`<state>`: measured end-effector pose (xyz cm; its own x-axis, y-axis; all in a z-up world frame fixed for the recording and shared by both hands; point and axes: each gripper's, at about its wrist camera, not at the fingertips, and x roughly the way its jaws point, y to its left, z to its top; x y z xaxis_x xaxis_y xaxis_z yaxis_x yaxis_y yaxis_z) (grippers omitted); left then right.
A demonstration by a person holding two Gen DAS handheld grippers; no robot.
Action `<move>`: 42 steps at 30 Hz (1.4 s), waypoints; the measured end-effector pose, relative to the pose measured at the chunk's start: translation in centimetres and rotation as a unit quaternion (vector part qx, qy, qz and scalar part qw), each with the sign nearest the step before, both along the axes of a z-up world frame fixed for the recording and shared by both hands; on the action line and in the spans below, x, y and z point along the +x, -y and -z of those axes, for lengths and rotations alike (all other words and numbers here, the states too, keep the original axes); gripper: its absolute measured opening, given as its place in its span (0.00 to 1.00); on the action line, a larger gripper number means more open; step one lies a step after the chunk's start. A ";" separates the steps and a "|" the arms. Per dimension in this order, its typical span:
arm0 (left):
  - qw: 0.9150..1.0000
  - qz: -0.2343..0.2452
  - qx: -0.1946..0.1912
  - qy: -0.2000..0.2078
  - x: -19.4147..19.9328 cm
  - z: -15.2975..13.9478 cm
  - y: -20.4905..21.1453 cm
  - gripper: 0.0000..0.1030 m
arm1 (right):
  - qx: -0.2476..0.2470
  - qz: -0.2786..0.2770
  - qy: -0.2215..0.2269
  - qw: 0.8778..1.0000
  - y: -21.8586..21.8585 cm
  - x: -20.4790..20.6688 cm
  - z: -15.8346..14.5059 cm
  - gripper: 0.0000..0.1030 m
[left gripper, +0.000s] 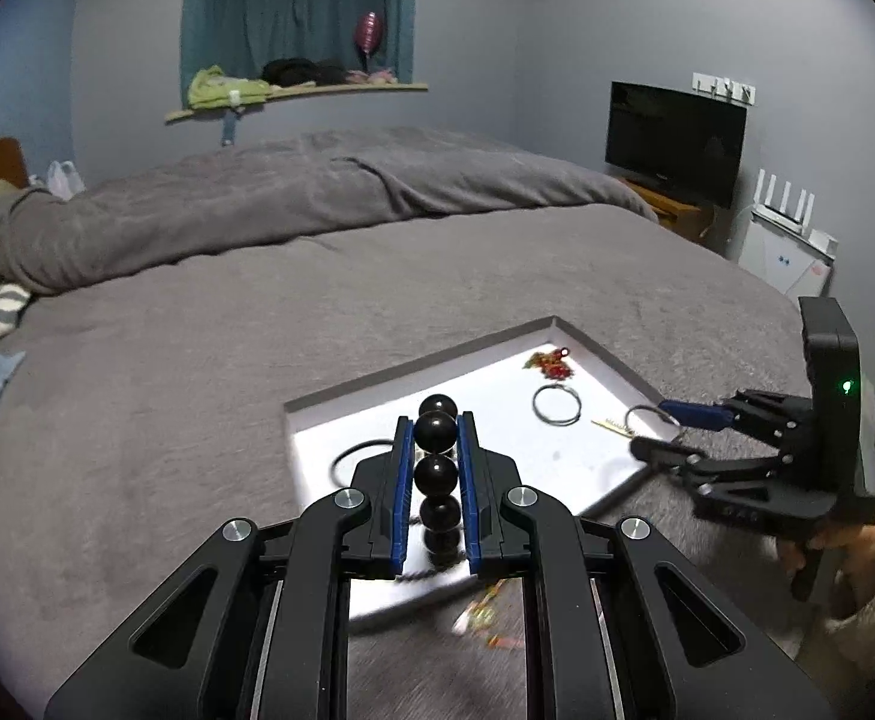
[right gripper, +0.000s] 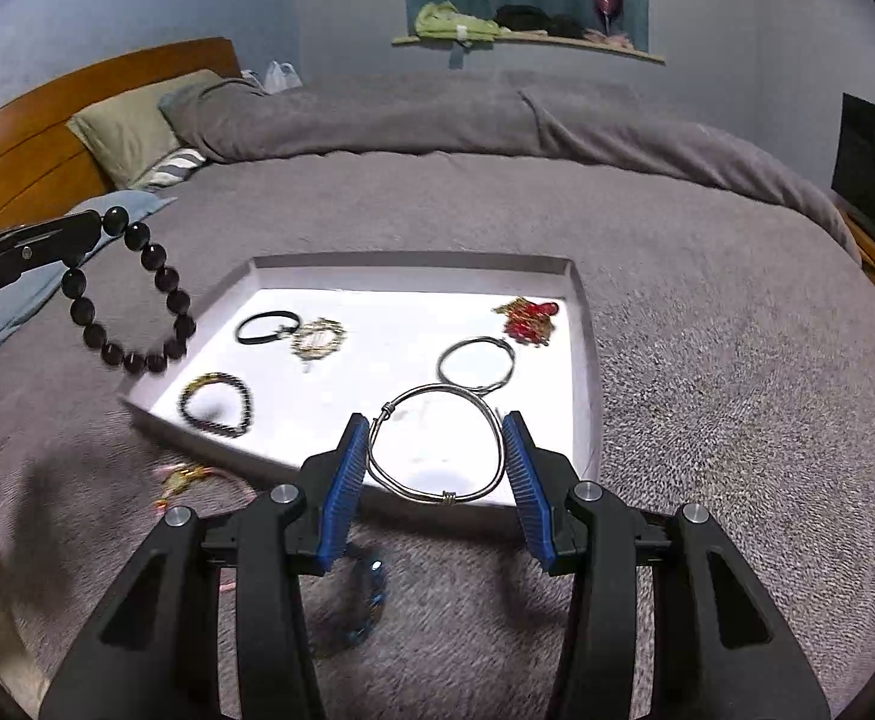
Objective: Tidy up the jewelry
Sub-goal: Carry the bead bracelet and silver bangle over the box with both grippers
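Observation:
A white tray (right gripper: 584, 360) lies on the grey bed. My left gripper (left gripper: 436, 429) is shut on a black bead bracelet (left gripper: 435, 429), which hangs beside the tray's left edge in the right wrist view (right gripper: 167, 282). My right gripper (right gripper: 436, 441) is shut on a silver wire bangle (right gripper: 437, 501) and holds it over the tray's near edge. It also shows in the left wrist view (left gripper: 656, 429). In the tray lie a second silver bangle (right gripper: 477, 364), red jewelry (right gripper: 527, 315), a black band (right gripper: 266, 327), a gold bracelet (right gripper: 317, 338) and a dark beaded bracelet (right gripper: 216, 405).
On the grey blanket near the tray's front lie a pink and gold piece (right gripper: 188, 480) and a blue bracelet (right gripper: 371, 594). A folded grey duvet (left gripper: 293, 198) lies at the back. A TV (left gripper: 674, 141) stands at the right.

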<state>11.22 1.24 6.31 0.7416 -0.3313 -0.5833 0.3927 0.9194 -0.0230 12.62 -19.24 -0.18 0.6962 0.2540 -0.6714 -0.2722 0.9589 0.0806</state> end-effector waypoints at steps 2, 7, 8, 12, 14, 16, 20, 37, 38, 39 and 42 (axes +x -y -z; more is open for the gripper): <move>1.000 0.012 -0.004 -0.005 0.9 0.4 1.2 0.15 | 0.002 0.004 -0.007 1.000 0.1 0.5 0.4 0.45; 0.999 0.042 -0.019 -0.018 2.4 1.0 4.1 0.15 | -0.001 0.006 -0.017 1.000 0.2 1.2 1.1 0.45; 0.998 0.046 -0.022 -0.024 2.9 1.4 4.5 0.15 | -0.001 0.006 -0.018 1.000 0.2 1.3 1.2 0.45; 0.997 0.045 -0.029 -0.062 4.1 3.7 5.0 0.15 | -0.004 0.004 -0.022 1.000 0.4 1.3 1.5 0.45; 0.996 0.036 -0.021 -0.077 4.4 5.1 4.7 0.15 | -0.005 0.004 -0.024 1.000 0.5 1.4 1.5 0.45; 0.996 0.024 -0.018 -0.089 4.7 6.1 4.1 0.15 | -0.007 0.002 -0.026 1.000 0.4 1.6 1.5 0.45; 0.994 0.010 -0.013 -0.111 5.1 7.5 2.7 0.15 | -0.011 -0.005 -0.040 0.999 -0.1 2.4 1.6 0.45; 0.991 0.025 0.004 -0.130 5.7 9.4 3.8 0.15 | -0.039 -0.029 -0.131 0.990 -1.6 5.8 2.7 0.45; 0.991 0.024 0.004 -0.134 5.8 9.5 3.8 0.15 | -0.045 -0.032 -0.135 0.989 -1.7 6.0 2.8 0.45; 0.990 0.023 0.004 -0.138 5.9 9.7 3.8 0.15 | -0.048 -0.033 -0.136 0.989 -1.8 6.2 2.8 0.45; 0.989 0.024 0.005 -0.143 6.2 10.0 4.0 0.15 | -0.052 -0.035 -0.137 0.989 -1.9 6.3 2.8 0.45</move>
<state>17.45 -2.73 -3.71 0.5295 -0.3548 -0.7706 0.4146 0.9007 -0.1299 18.90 -17.31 -3.01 0.4670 0.2146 -0.8578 -0.3200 0.9454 0.0623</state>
